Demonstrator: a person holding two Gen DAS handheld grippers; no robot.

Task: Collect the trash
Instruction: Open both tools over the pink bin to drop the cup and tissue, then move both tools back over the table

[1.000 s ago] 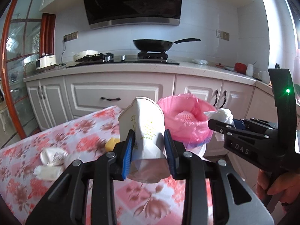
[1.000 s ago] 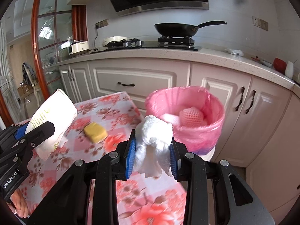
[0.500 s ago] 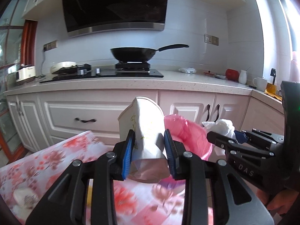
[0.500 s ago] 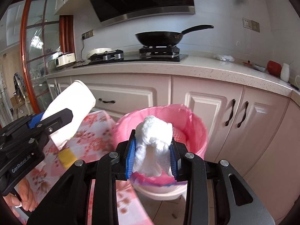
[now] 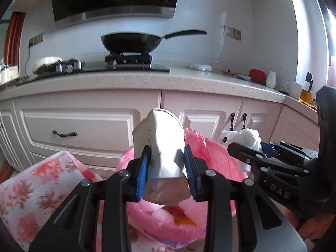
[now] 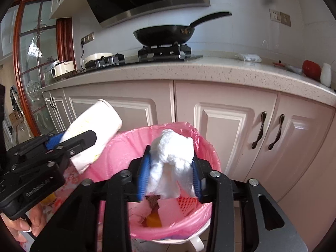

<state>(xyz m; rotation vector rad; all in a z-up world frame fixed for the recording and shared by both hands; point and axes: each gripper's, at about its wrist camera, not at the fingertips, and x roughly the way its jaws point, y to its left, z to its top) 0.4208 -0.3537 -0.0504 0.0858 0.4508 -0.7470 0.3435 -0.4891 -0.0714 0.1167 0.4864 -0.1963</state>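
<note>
My left gripper (image 5: 167, 153) is shut on a crushed white paper cup (image 5: 161, 138), held over the near rim of the pink-lined trash bin (image 5: 210, 147). In the right wrist view that cup (image 6: 98, 117) and the left gripper (image 6: 79, 136) hang at the bin's left edge. My right gripper (image 6: 171, 153) holds a crumpled white tissue (image 6: 172, 157) above the bin (image 6: 126, 147). Its jaws are opening, and the tissue still hangs between the blue pads, touching both. Inside the bin lie a red foam net and orange scraps. The right gripper (image 5: 246, 145) with the tissue (image 5: 250, 136) shows at the right of the left wrist view.
A table with a floral cloth (image 5: 37, 189) ends just left of the bin. Pale cabinets (image 6: 231, 126) and a stone counter (image 6: 210, 71) stand right behind it, with a black wok (image 6: 166, 33) on the stove. A hand (image 6: 19, 226) grips the left tool.
Both grippers have swung from over the table to above the pink bin, carrying the cup and the tissue. The right pads now stand slightly wider around the tissue.
</note>
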